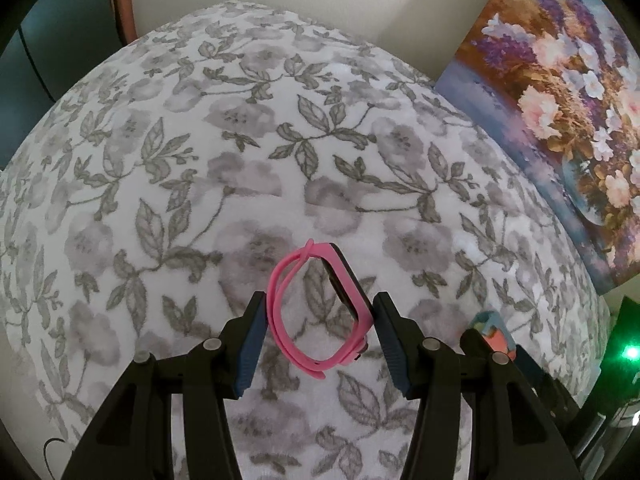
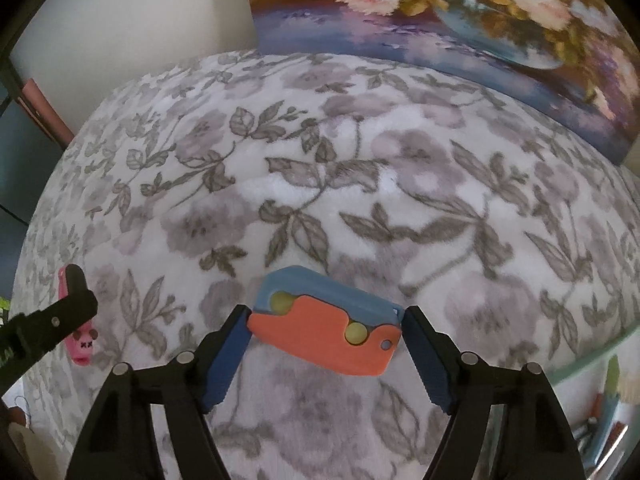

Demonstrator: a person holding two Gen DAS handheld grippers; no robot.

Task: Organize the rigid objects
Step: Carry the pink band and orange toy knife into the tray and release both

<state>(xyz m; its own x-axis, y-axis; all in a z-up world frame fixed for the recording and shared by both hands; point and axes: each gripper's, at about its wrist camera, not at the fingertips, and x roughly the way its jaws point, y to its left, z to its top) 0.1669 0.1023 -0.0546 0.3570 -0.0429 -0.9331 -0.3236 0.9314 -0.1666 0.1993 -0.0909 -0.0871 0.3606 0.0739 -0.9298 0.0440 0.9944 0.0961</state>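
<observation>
Right now both grippers point steeply down over a soft surface under a grey floral blanket [image 1: 280, 128]. L gripper [image 1: 320, 322] is holding a pink wristband [image 1: 316, 312], a fitness-tracker type w/ a dark module on one side; the pads look pressed on the loop's two sides, jaws at a middling width. R gripper [image 2: 326, 330] sits w/ an orange-and-blue plastic toy [image 2: 326, 322] between its blue pads; both pads look to be at the toy's ends, but real clamping can't be told for sure. Both items are toward the near edge of the blanket, well away from the flower painting [image 1: 568, 112] leaning along the far right edge.

Doing it well, imo: squeeze the toy across its short ends till it stops shifting, lift straight up so the plush doesn't drag it, and keep the band's loop from collapsing, since it's springy.

Writing: none legible. No brand seen; only a small skull-like face w/ x-eyes on the band's end in the R view.
</observation>
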